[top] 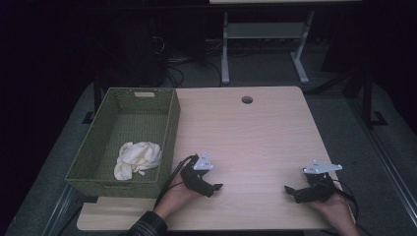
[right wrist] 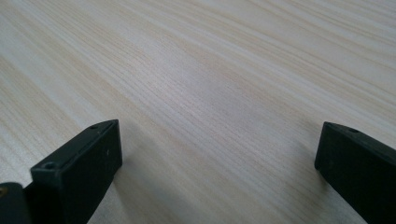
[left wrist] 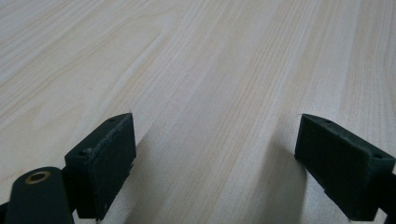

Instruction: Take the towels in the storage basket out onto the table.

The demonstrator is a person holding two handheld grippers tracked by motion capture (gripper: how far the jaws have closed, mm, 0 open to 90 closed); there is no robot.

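A green woven basket (top: 169, 129) stands on the left part of the wooden table (top: 246, 132); a crumpled white cloth (top: 138, 157) lies inside it near the front. My left gripper (top: 217, 189) rests low on the table just right of the basket's front corner, jaws pointing right. In the left gripper view it (left wrist: 215, 163) is open, with bare wood between the pads. My right gripper (top: 291, 192) sits near the front right of the table, pointing left. In the right gripper view its jaws (right wrist: 217, 172) stand wide apart over bare wood.
A round cable hole (top: 247, 100) is near the table's far edge. Beyond the table stand the white legs of another desk (top: 225, 49) and tangled cables on the dark floor. A metal rail (top: 388, 167) runs along the floor at right.
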